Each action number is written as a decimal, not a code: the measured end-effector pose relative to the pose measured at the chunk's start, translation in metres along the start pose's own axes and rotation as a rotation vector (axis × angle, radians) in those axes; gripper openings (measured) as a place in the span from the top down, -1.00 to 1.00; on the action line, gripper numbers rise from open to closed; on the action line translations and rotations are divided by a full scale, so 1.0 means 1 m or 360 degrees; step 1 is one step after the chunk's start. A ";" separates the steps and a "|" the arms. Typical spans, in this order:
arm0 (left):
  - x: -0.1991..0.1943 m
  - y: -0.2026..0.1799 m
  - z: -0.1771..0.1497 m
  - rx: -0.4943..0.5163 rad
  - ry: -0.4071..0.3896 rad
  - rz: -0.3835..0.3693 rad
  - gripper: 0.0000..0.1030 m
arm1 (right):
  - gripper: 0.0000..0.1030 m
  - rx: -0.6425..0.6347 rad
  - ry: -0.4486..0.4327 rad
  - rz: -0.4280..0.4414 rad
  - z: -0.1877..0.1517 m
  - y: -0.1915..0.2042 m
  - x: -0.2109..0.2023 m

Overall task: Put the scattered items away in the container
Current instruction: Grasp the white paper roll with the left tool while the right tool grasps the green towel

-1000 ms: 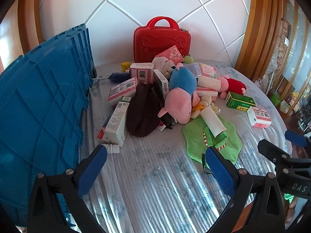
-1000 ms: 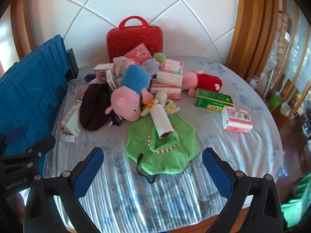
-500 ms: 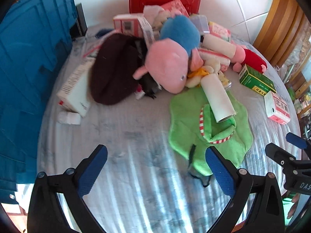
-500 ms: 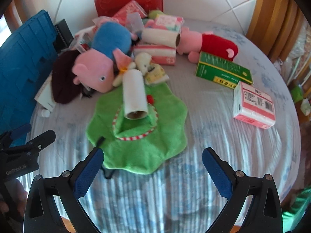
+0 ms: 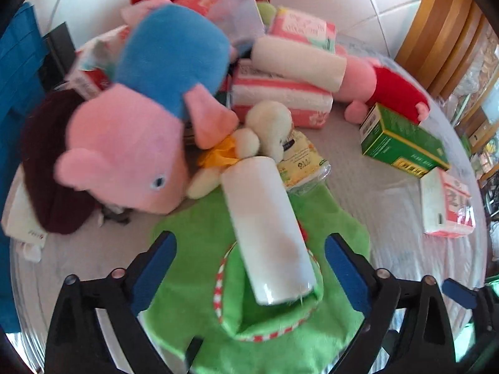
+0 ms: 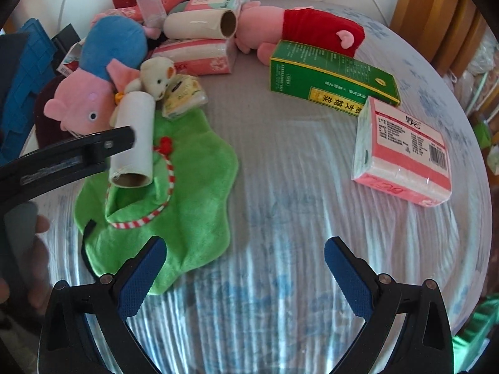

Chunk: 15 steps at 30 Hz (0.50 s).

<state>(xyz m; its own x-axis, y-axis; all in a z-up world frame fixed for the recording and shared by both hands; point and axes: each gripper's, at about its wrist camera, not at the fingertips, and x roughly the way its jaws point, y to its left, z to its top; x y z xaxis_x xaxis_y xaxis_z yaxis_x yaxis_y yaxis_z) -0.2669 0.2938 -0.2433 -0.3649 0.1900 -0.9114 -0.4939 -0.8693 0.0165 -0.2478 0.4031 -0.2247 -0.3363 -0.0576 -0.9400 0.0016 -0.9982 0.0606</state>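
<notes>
Barely started, honestly: nothing looks packed yet. The left gripper (image 5: 249, 265), jaws just closing but not gripping, straddles the white paper-wrapped roll (image 5: 268, 233) on the green plush cloth (image 5: 193, 305). The right gripper (image 6: 243, 271) hangs open and empty. The blue plastic crate (image 5: 15, 93) sits at nine o'clock.

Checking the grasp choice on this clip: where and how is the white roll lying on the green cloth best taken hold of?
Grip the white roll across its middle, coming from above with a finger on each long side. It lies flat on the green cloth, its open end toward the camera, so its rounded flanks are free. The left gripper already straddles it, jaws just closing, pads probably not yet touching.
</notes>
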 end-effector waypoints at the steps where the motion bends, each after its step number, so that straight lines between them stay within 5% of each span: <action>1: 0.010 -0.001 0.000 0.0016 0.0044 -0.0023 -0.25 | -0.99 -0.0002 -0.0003 -0.0011 0.002 -0.002 0.001; 2: 0.016 0.001 -0.001 0.0010 0.0075 -0.0074 0.04 | -1.00 -0.0006 -0.0010 -0.0017 0.005 -0.002 0.002; 3: 0.018 0.005 -0.003 -0.0010 0.0090 -0.0122 0.12 | -1.00 -0.0012 -0.0019 -0.0017 0.007 -0.002 0.003; 8: -0.021 0.044 -0.034 -0.0023 -0.0034 -0.0077 0.13 | -0.99 -0.0098 -0.0010 0.0082 0.015 0.024 0.013; 15: -0.032 0.123 -0.078 -0.0102 0.0084 0.0100 0.13 | -0.99 -0.0188 0.0056 0.0171 0.026 0.078 0.048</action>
<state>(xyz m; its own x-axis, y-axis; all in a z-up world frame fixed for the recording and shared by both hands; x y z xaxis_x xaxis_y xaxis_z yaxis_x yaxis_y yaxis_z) -0.2545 0.1451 -0.2440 -0.3508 0.1117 -0.9298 -0.4192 -0.9065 0.0493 -0.2880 0.3230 -0.2562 -0.2950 -0.1630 -0.9415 0.1471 -0.9813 0.1238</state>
